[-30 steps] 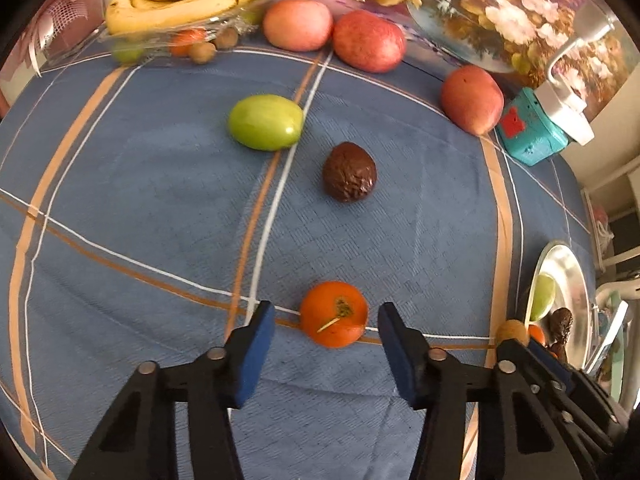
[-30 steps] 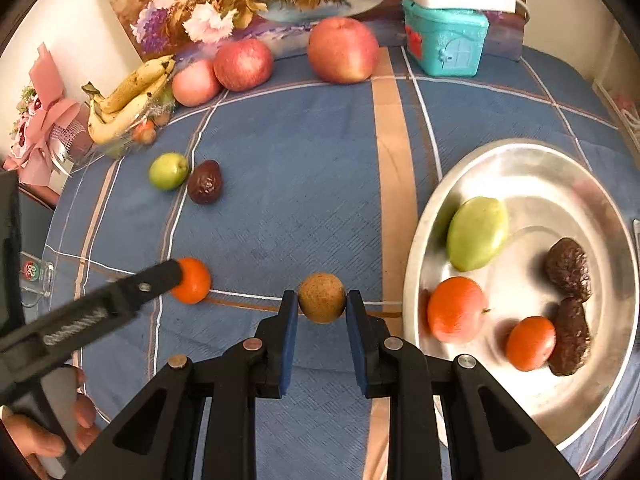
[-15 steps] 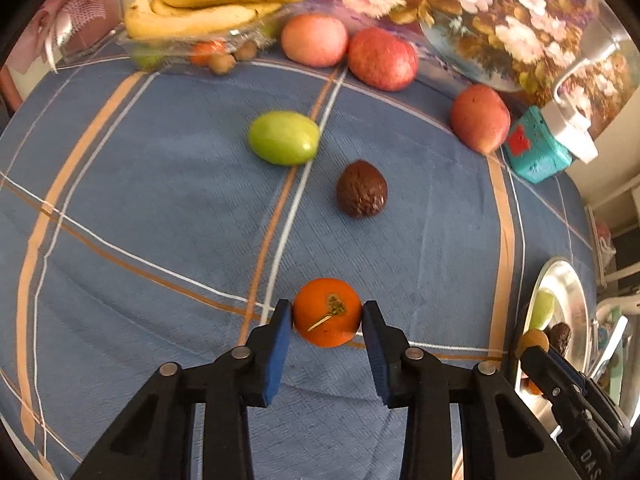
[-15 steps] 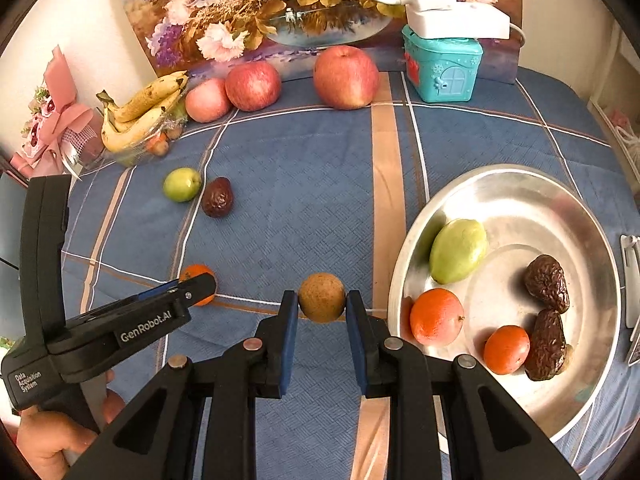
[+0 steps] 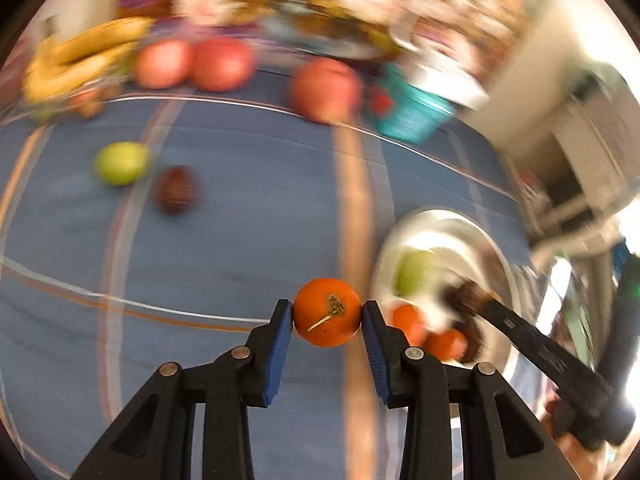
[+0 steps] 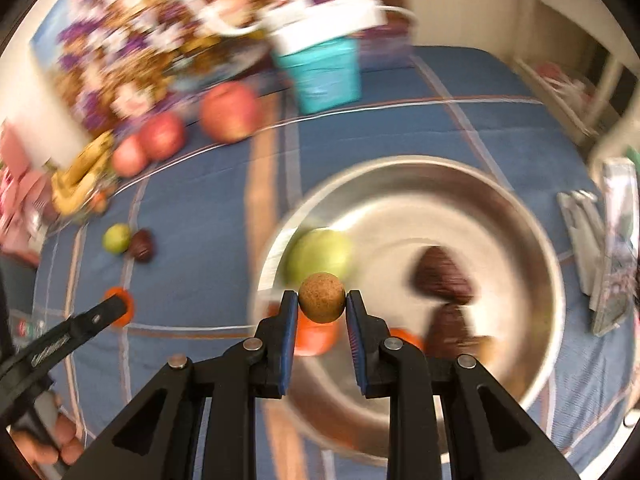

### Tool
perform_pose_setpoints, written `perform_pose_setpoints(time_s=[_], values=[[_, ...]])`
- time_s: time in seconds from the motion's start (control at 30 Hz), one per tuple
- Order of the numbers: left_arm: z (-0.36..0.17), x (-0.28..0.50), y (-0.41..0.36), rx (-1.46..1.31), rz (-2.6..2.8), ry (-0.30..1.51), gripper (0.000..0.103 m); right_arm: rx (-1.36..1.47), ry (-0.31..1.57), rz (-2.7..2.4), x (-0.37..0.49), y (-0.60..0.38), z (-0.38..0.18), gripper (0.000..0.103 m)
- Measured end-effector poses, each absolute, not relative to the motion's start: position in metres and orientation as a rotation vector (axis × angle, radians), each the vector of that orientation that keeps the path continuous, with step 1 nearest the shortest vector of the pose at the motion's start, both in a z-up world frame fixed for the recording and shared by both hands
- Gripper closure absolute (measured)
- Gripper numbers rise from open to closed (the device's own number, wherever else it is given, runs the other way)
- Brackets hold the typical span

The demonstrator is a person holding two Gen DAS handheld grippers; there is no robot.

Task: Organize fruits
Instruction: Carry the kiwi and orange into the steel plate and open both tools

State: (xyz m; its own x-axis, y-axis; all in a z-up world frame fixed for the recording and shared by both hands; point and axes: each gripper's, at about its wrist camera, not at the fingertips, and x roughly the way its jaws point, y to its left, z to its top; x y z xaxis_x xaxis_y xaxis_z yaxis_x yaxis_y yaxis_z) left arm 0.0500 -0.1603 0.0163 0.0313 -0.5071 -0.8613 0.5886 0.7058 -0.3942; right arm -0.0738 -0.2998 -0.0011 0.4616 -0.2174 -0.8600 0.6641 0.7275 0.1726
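My left gripper (image 5: 327, 314) is shut on an orange tangerine (image 5: 327, 312) and holds it above the blue cloth, just left of the silver plate (image 5: 486, 240). My right gripper (image 6: 322, 300) is shut on a small round brown fruit (image 6: 322, 298) over the plate's (image 6: 500, 184) near left part. The plate holds a green fruit (image 6: 320, 252), two orange fruits (image 6: 316, 338) and two dark wrinkled fruits (image 6: 440, 274). The left gripper also shows in the right wrist view (image 6: 114, 306), at the left. Both views are motion-blurred.
A green fruit (image 5: 120, 162) and a dark wrinkled fruit (image 5: 175, 190) lie on the cloth at left. Three red apples (image 5: 222, 64), bananas (image 5: 80, 60) and a teal box (image 5: 410, 114) stand along the back. A floral picture is behind them.
My left gripper closed on the tangerine, lifted it and swung right toward the plate. My right gripper carried the brown fruit from the cloth to above the plate.
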Motion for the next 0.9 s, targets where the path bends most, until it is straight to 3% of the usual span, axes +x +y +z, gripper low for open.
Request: perform_pose_setpoints(time_s=[0.43, 0.57, 0.9], values=[[0.009, 0.006, -0.205, 0.168, -0.984, 1.368, 0.063, 0.615, 0.915, -0.657, -0.113, -0.336, 0.002, 0.077], [0.009, 0.008, -0.200, 0.155, -0.980, 1.371, 0.049, 0.624, 0.919, -0.648, -0.112, -0.335, 0.000, 0.077], [0.008, 0.019, -0.191, 0.150, -0.920, 1.363, 0.049, 0.637, 0.926, -0.653, -0.112, -0.336, -0.002, 0.076]])
